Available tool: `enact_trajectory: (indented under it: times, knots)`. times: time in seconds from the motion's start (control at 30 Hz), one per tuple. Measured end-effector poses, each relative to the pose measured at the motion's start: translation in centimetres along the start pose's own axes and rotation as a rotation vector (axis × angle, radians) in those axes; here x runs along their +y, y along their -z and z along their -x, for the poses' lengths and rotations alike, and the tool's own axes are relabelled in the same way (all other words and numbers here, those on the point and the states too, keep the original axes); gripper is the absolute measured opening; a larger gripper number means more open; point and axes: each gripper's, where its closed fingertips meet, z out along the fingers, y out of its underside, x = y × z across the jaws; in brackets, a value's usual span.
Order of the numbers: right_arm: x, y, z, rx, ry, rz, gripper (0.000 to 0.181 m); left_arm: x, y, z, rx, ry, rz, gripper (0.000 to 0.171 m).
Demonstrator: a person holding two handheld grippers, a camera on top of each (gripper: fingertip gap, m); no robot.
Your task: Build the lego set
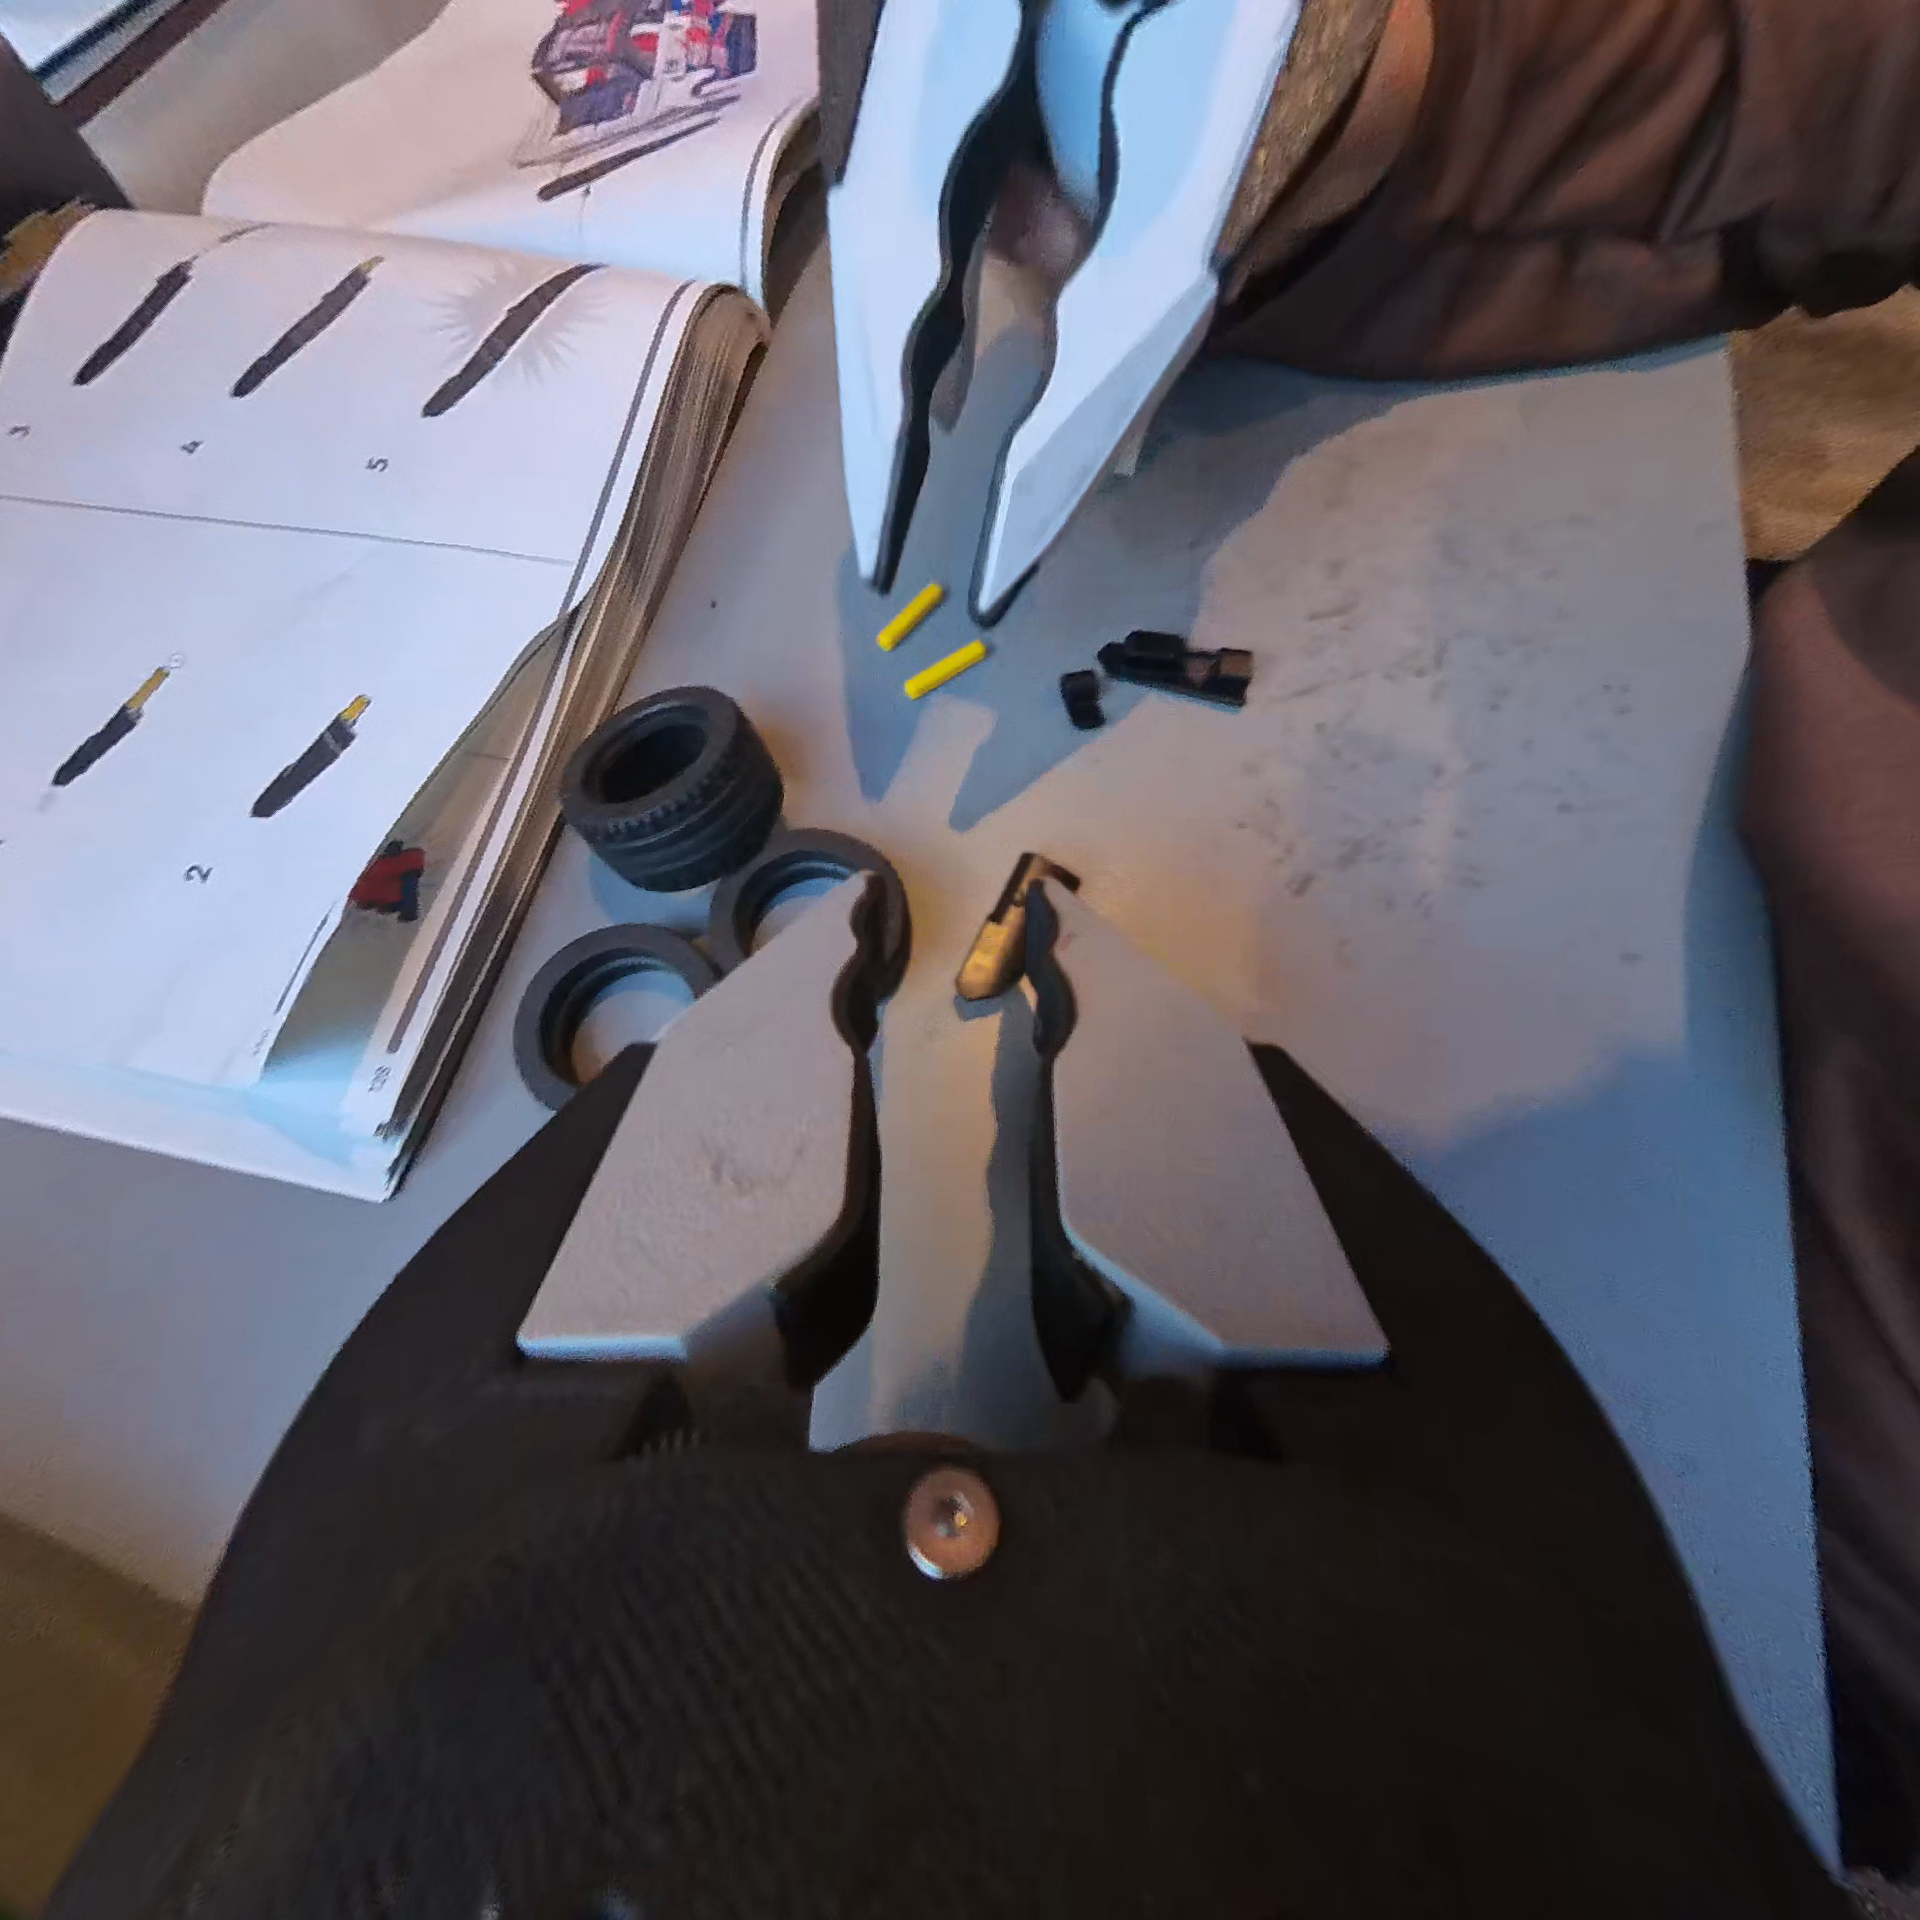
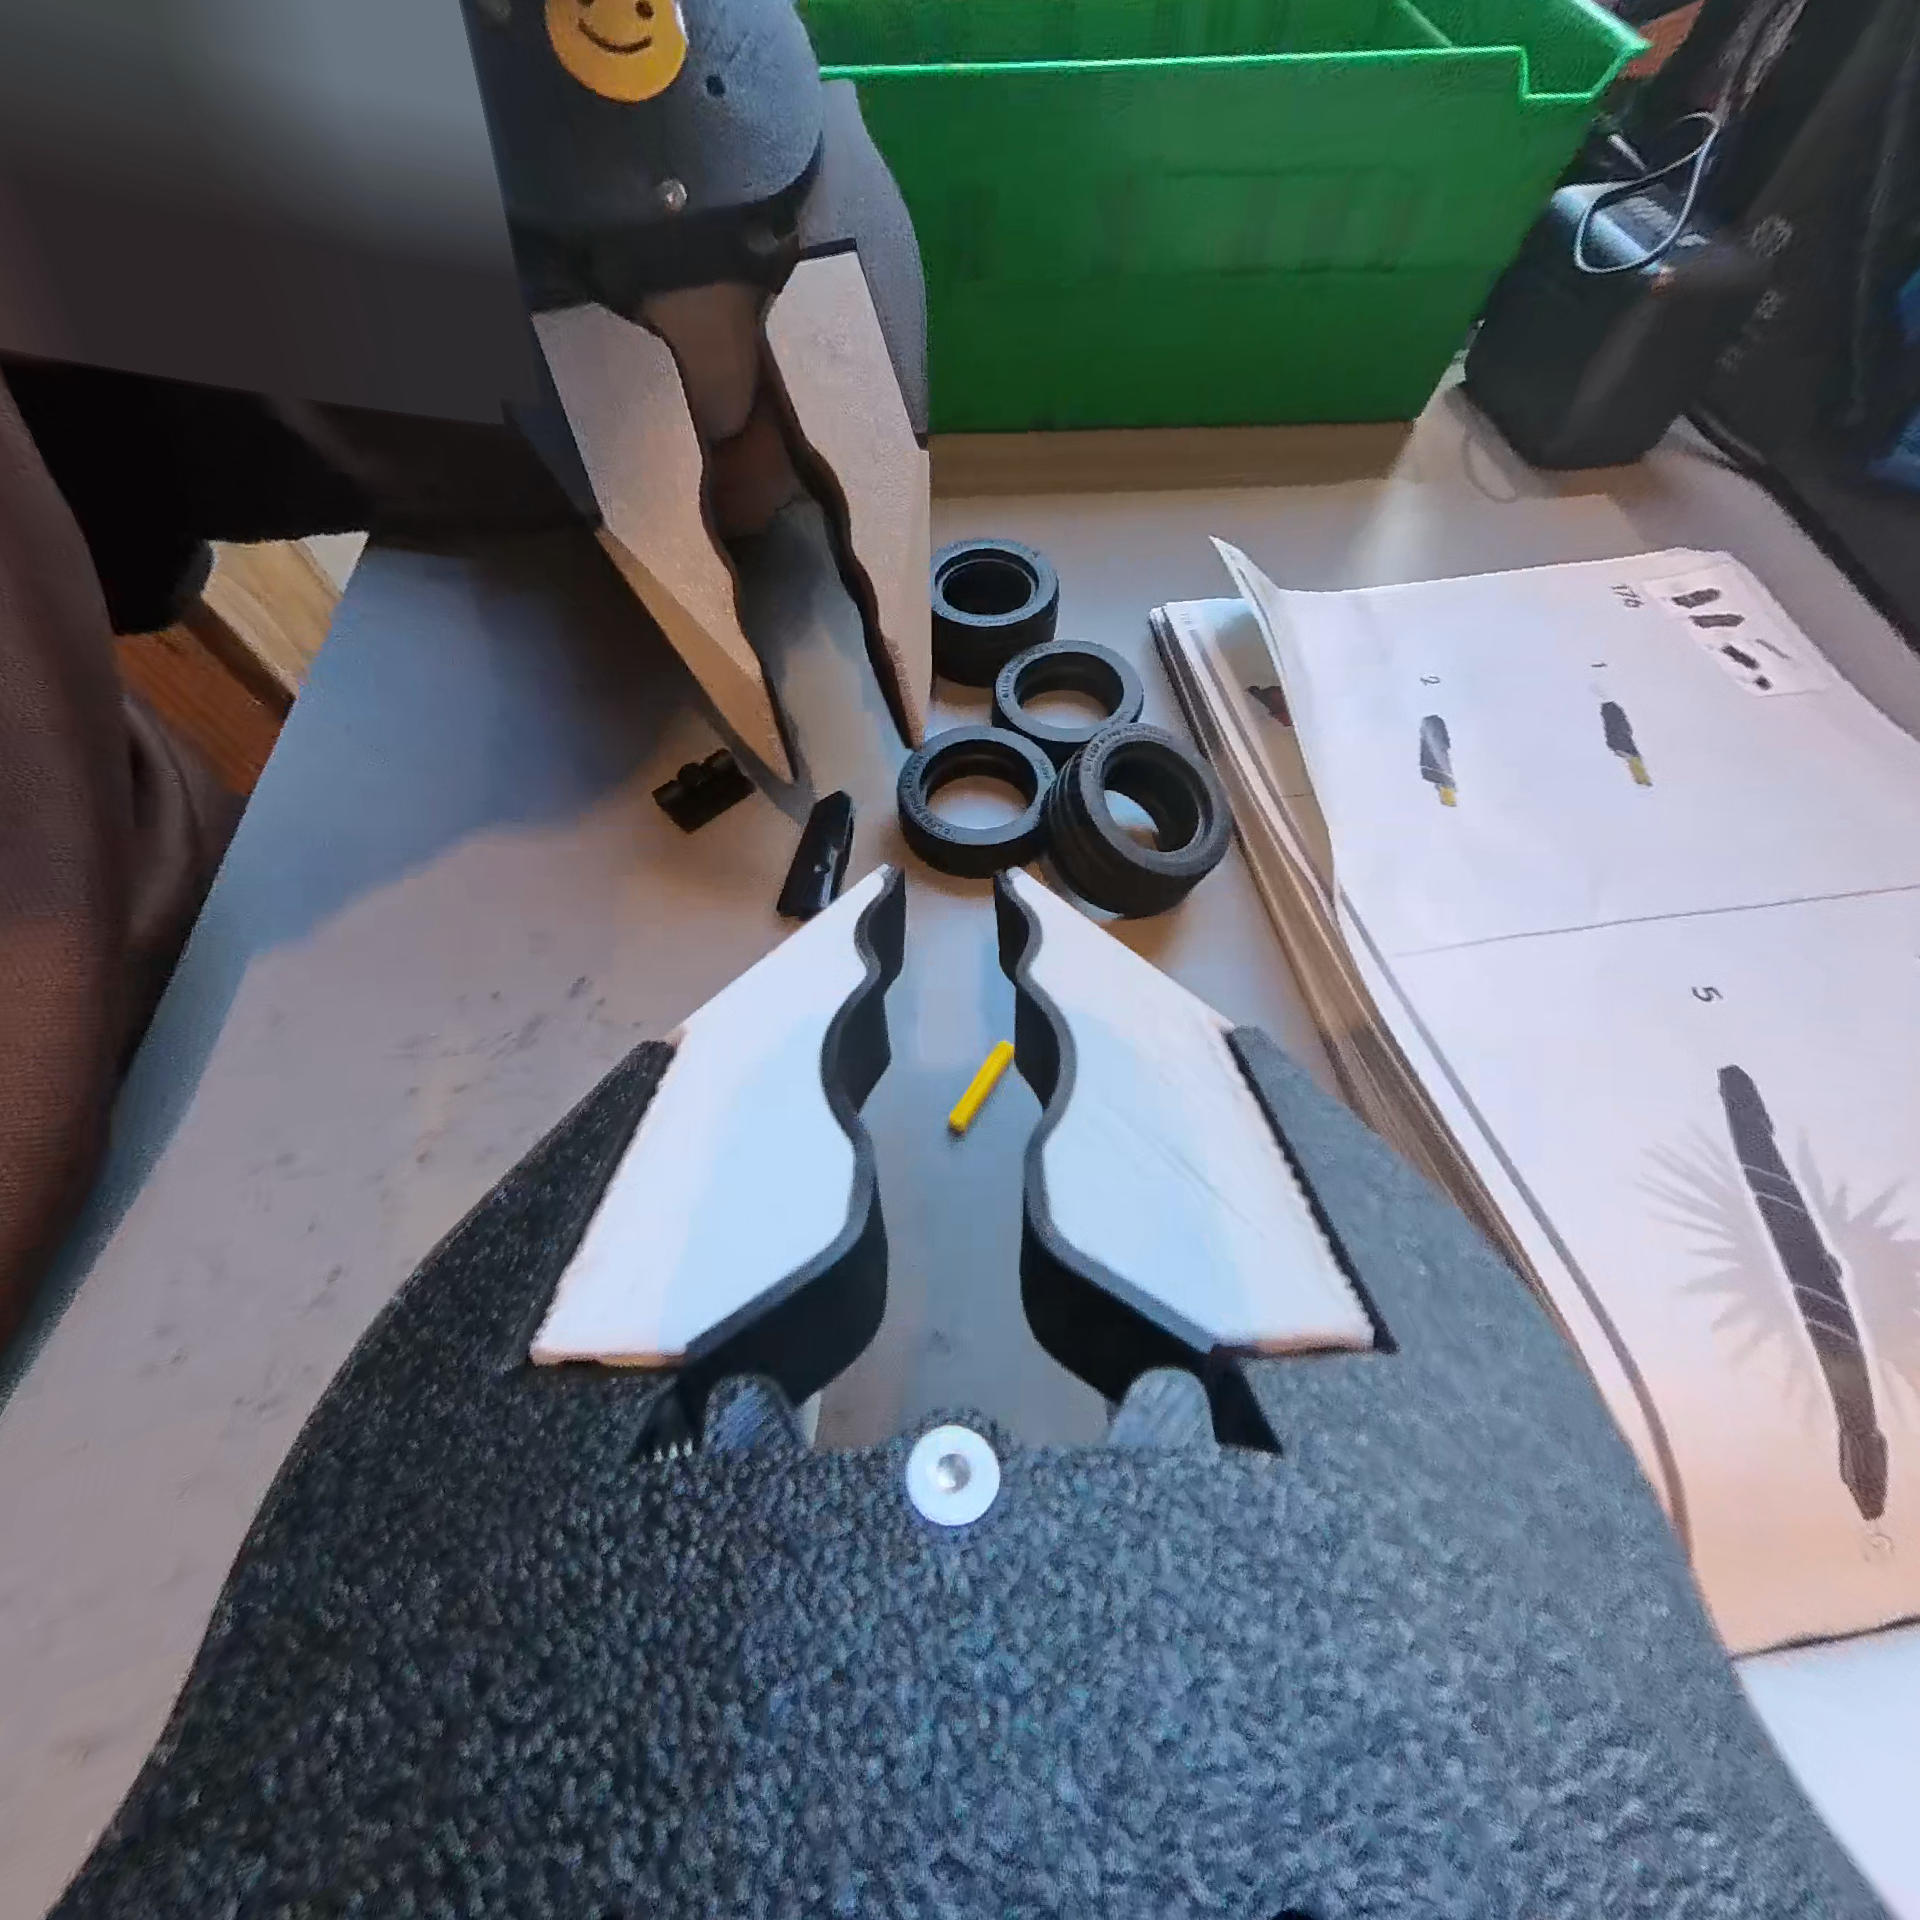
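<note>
My left gripper (image 1: 956, 878) is open low over the grey table (image 1: 1455, 831). A small black lego piece (image 1: 995, 935) lies by its right fingertip; I cannot tell if they touch. It also shows in the right wrist view (image 2: 818, 854), just beyond the left gripper (image 2: 852, 753). My right gripper (image 2: 948, 881) is open, with a yellow pin (image 2: 980, 1086) on the table between its fingers. In the left wrist view the right gripper (image 1: 935, 597) straddles one yellow pin (image 1: 910, 615); a second pin (image 1: 943, 668) lies just in front.
Several black tyres (image 2: 971, 800) sit beside the open instruction booklet (image 2: 1558, 935). Two more black pieces (image 1: 1174, 665) lie to the right of the pins. A green bin (image 2: 1195, 229) stands at the table's far edge. A brown sleeve (image 1: 1558, 156) is behind the right gripper. There is about 6 centimeters between the tips of the two grippers.
</note>
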Motion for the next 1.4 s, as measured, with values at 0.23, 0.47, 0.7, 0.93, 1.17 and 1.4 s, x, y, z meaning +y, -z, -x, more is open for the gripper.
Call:
enact_trajectory:
  times: [0.23,0.47,0.7,0.93,1.17,1.4]
  knots:
    - [0.4,-1.1,2.1,-0.061,0.053,0.053,0.016,1.8,-0.9,-0.7,0.030,-0.019,0.099,0.024]
    - [1.1,-2.0,3.2,-0.070,0.113,0.114,0.017,2.6,-1.5,-1.0,0.029,-0.054,0.147,0.020]
    - [1.1,-1.7,2.8,-0.075,0.073,0.101,0.017,2.5,-1.5,-0.9,0.023,-0.061,0.148,0.020]
    - [1.5,-2.3,3.5,-0.093,0.100,0.143,0.019,2.4,-1.7,-1.8,0.051,-0.089,0.147,0.015]
    - [1.1,-2.0,3.6,-0.114,0.073,0.109,0.019,0.0,0.5,-2.0,0.085,0.001,0.004,0.028]
    - [1.5,-2.4,4.0,-0.112,0.102,0.144,0.020,2.9,1.2,-2.5,0.032,-0.014,0.130,0.030]
